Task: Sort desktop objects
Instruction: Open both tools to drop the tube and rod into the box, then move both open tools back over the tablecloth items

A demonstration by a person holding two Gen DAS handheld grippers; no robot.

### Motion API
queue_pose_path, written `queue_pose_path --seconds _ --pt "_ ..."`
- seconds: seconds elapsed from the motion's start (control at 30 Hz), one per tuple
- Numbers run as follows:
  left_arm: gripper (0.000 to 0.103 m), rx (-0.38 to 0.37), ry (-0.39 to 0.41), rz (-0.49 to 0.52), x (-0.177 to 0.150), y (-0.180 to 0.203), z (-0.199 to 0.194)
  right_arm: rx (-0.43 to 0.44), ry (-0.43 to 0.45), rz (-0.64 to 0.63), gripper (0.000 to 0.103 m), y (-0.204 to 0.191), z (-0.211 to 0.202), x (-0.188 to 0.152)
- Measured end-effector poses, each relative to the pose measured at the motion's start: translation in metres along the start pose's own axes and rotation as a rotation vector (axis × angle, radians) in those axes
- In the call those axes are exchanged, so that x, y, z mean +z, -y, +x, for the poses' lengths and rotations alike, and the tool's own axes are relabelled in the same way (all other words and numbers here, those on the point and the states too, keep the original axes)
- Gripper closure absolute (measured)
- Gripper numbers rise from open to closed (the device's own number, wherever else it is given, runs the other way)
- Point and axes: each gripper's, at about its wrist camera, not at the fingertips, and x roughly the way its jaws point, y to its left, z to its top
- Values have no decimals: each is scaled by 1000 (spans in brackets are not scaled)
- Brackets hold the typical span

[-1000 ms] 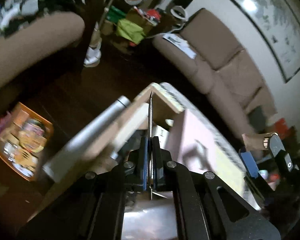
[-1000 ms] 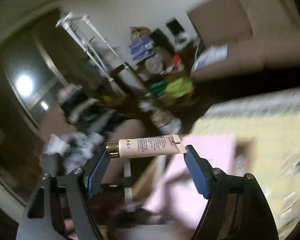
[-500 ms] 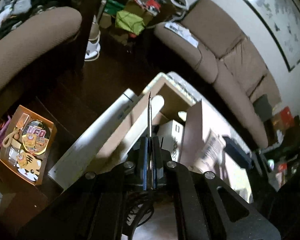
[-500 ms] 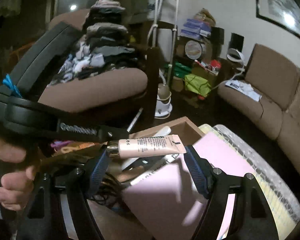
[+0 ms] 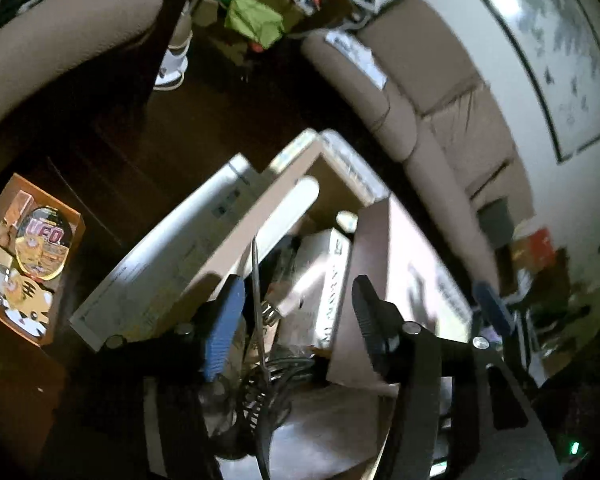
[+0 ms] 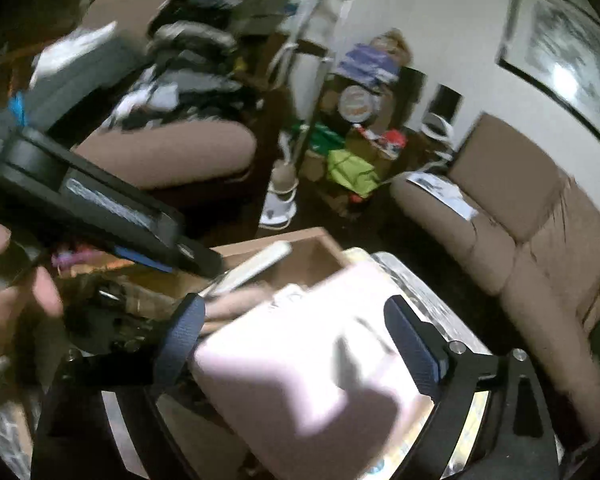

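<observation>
Blue ribbed pads part on the left gripper (image 5: 298, 312) as it tips steeply down over the wooden box (image 5: 332, 184); its jaws are opening, and a thin metal blade-like tool (image 5: 256, 280) stands upright in the gap beside the left pad, with no pad visibly pressing on it. What the tool is exactly, I cannot tell.

Over on the right wrist view, the right gripper (image 6: 296, 336) angles down toward the same box, jaws opening wide, nothing gripped between them. Below the gap a blurred beige tube (image 6: 236, 304) lies by the box's contents, just past the left pad. A pink sheet (image 6: 312, 360) leans up against the box on the near side, filling the space under the jaws.

The person's left hand (image 6: 8, 280) shows at the left edge of that view, fingers curled around the black handle of the other gripper.

Inside the box: a long white flat piece (image 5: 288, 216) propped diagonally, a white carton (image 5: 324, 276) with dark lettering, and dark coiled cable (image 5: 268, 384) at the near end. On the floor to the left sits an orange tray (image 5: 74, 220) holding a round packet and cartoon stickers.
</observation>
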Motion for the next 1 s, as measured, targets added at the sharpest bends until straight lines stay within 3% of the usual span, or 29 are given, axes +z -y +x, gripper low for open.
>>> queue_pose_path --seconds 0.13,0.2,0.3,0.37,0.43,0.47,0.53,0.6,0.67,0.77,0.87,1.0 --pt "44 -33 44 -4 -13 -1 -30 -35 98 188 7 51 -54 1" --pt "39 -17 75 12 -34 3 -49 -34 143 301 5 73 -85 0" --pt "38 -51 53 52 -56 26 -66 -11 175 420 3 98 -123 -4" --pt "31 -58 20 174 -75 55 -76 112 230 546 3 115 -151 -17" --pt "26 26 67 276 -100 76 -87 230 253 669 1 131 -169 -30" --pt "24 73 102 321 -116 83 -90 235 222 714 1 138 -178 -36" --pt "24 116 135 384 -142 92 -88 150 126 735 1 142 -191 -41" --pt "24 103 68 410 -156 100 -73 -2 -3 739 1 147 -208 -48" --pt "24 16 -39 428 -167 112 -56 -134 -83 749 1 152 -231 -63" --pt "24 -53 -65 471 -187 132 -50 -307 -101 855 1 152 -276 -103" --pt "24 -38 -100 535 -207 152 -34 -316 -151 940 1 150 -296 -146" --pt "20 43 -86 601 -228 176 -3 -357 -232 1022 1 148 -313 -190"
